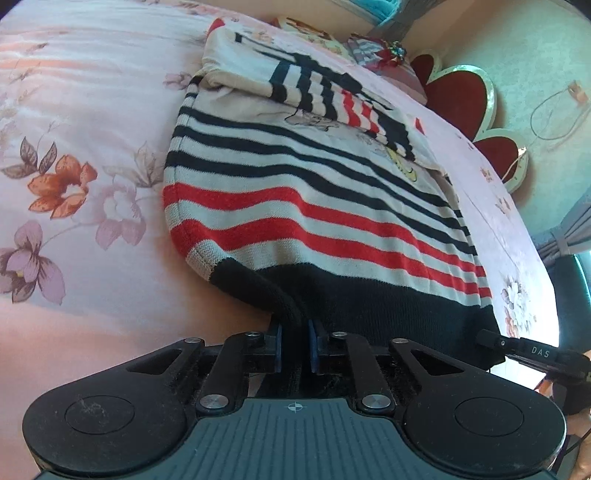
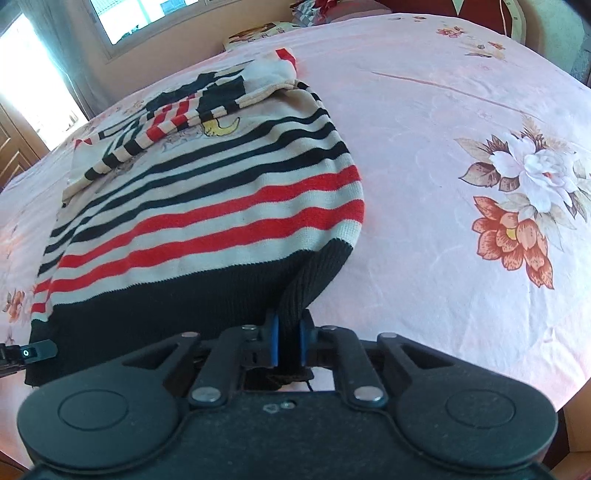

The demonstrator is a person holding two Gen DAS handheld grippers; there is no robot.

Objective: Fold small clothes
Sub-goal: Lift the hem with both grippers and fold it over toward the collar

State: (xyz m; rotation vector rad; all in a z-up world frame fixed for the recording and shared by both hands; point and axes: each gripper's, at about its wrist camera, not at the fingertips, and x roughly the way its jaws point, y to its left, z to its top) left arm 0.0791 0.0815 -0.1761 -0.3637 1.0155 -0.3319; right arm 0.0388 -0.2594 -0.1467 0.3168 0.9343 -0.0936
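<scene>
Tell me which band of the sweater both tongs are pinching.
The solid black hem band, nearest the cameras. The left tongs and right tongs each clamp a bunched corner of it; the red and thin black stripes lie farther up.

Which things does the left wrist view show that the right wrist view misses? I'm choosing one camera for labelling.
Left wrist only: a red heart-shaped headboard. Right wrist only: a window. Both: the striped sweater on the floral bedsheet, sleeves folded in, with the left gripper and right gripper each shut on its black hem.
</scene>
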